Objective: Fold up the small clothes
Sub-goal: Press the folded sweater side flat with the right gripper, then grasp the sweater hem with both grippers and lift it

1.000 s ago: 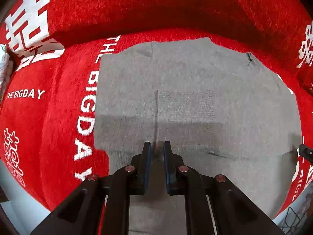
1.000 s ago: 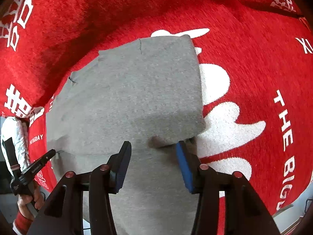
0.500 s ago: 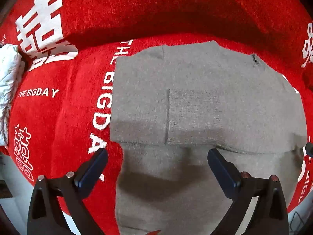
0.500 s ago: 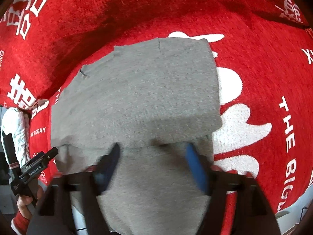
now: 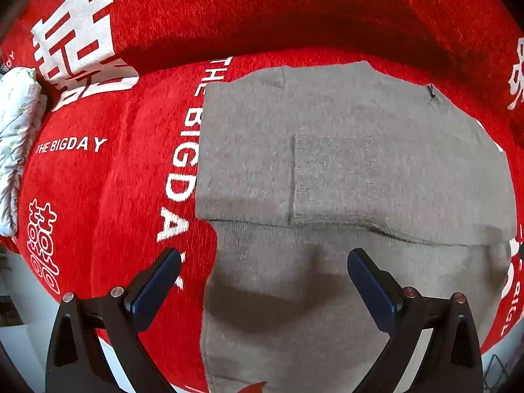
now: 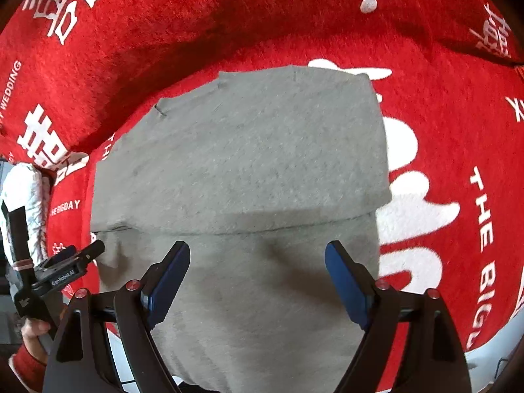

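A grey knit garment [image 5: 344, 163] lies on the red cover, its far part folded over the near part; the fold's edge runs across just beyond both grippers. My left gripper [image 5: 264, 255] hangs over the garment's near left edge, open wide, with nothing between its blue pads. In the right wrist view the same garment [image 6: 245, 150] fills the middle. My right gripper [image 6: 258, 247] is above its lower layer with jaws opening and nothing pinched. The left gripper [image 6: 75, 258] also shows at the garment's left edge, held by a hand [image 6: 32, 330].
The red plush cover [image 5: 98, 180] with white lettering spreads under and behind the garment and rises into a back cushion. A white patterned cloth [image 5: 16, 137] sits at its far left. Pale floor shows below the cover's near edge.
The left gripper, shut on the garment's fold a second ago, has opened wide and let go. The right gripper's jaws have widened and it has pulled back slightly. The folded layer now lies flat.
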Demonstrator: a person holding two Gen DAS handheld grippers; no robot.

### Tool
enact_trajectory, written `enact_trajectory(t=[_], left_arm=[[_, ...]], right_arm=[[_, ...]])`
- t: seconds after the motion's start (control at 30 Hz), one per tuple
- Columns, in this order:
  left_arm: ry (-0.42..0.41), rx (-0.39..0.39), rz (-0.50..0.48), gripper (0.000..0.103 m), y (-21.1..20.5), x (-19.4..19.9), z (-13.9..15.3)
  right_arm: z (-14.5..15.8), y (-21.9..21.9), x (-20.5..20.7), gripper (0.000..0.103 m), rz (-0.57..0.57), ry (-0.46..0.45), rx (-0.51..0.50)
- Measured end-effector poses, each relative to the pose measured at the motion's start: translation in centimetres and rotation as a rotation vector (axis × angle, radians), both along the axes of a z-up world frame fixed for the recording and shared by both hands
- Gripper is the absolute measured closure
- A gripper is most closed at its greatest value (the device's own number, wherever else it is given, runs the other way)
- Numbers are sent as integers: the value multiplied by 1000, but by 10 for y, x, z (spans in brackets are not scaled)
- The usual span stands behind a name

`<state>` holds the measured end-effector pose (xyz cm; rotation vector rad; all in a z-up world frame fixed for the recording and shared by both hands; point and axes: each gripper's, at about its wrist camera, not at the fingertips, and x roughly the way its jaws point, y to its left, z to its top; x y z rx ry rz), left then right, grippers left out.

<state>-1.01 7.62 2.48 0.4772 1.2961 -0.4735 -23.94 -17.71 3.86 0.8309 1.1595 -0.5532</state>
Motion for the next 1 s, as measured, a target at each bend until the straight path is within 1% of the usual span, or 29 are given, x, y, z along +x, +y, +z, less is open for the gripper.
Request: enact_trajectory(t=[0.13,0.23,0.4,0.5,0.57,0.73,0.83,1.0], left_arm=[[11,-1,-11,1,5,-1,0],[34,-8,-14,1,12,0,-2],[21,-7,-41,1,20,0,-2],[44,-12,-88,1,25,-2,-5],[29,-6,-120,1,27,-5,-5],[34,-5,-172,1,32,-12,-8],[42,-9,-173,1,34,-16,-9],[55,-25,-161,1,41,-27,-12]], right_arm=[[0,6,-3,16,-25,-5,13],[1,12,-6,16,-42,-9,21],[-3,24,-13,16,-85,-25,51],[-7,30,-21,16,-127,-38,78],[-9,34,-27,16,-143,-46,86],[-11,44,-35,16,-147,-36,95],[-11,46,-42,16,-141,-44,99],[-22,46,-57,16,-130,-56,179]])
